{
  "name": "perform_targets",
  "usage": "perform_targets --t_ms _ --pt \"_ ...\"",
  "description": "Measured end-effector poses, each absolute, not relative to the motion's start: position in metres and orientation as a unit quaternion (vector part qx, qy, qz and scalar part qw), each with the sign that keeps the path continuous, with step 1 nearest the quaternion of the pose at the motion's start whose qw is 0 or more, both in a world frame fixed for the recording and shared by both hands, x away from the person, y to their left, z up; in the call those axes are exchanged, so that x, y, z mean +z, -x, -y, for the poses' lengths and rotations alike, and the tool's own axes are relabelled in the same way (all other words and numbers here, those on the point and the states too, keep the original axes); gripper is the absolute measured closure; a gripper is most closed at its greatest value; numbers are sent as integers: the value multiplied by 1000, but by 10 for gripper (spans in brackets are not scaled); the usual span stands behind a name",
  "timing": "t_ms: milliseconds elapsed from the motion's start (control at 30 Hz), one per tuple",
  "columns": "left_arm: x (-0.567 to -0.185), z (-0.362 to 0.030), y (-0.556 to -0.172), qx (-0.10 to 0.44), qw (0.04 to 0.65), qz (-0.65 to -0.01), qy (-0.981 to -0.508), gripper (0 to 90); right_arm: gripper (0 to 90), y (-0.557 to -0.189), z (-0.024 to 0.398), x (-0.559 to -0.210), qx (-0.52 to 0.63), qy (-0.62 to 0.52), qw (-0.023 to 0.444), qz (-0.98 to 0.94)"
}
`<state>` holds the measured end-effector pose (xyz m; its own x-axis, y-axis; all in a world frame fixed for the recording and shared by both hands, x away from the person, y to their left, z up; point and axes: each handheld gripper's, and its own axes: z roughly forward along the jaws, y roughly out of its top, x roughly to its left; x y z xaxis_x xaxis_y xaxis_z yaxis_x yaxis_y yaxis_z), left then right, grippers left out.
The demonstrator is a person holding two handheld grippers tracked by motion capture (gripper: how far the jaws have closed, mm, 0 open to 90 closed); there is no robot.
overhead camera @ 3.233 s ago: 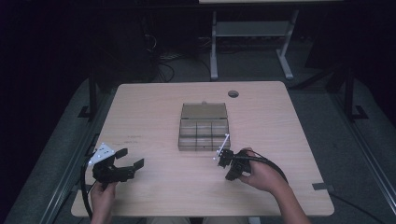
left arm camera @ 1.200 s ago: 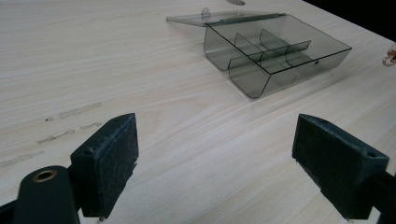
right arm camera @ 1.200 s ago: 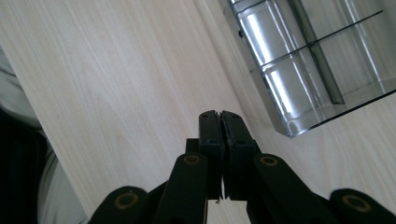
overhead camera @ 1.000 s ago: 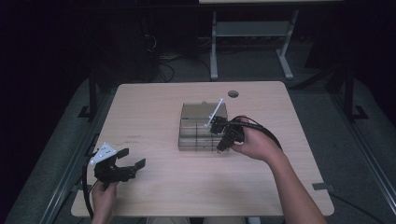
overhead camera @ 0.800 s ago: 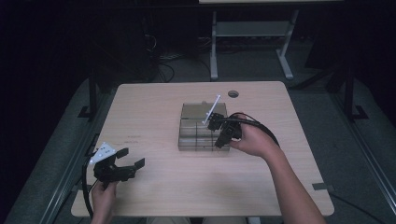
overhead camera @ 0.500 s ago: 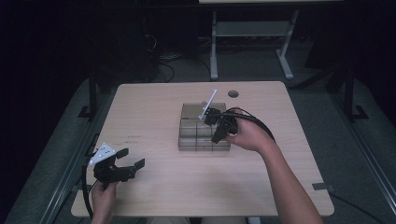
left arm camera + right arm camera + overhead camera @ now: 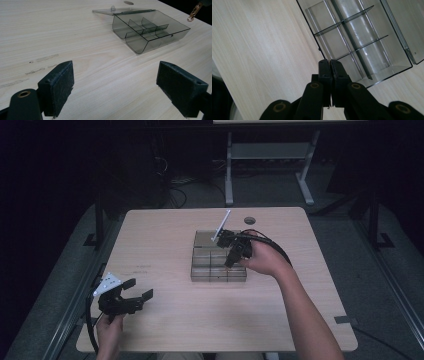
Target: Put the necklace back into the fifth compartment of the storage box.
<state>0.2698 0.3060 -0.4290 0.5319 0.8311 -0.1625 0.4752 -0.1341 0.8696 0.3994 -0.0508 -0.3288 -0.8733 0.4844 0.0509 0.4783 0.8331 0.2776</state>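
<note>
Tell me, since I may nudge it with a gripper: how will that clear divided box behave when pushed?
The clear divided box looks like thin, empty plastic, so probably light and stiff. Flat-bottomed on the smooth wooden table, it would likely slide rather than tip. Its opened lid lies flat behind it and might swing or drag.
</note>
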Motion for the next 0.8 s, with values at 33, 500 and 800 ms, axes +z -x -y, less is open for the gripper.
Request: perform_targets --t_ms 33,500,800 --pt "-429 -306 -270 185 482 -447 -731 143 876 -401 51 -329 140 -251 12 -958" --pt "-430 -307 -270 185 482 -448 -730 143 875 -418 41 -336 136 -256 10 -957" --pt "-430 -307 -270 185 483 -448 -729 143 875 -427 32 -340 133 -262 6 -956"
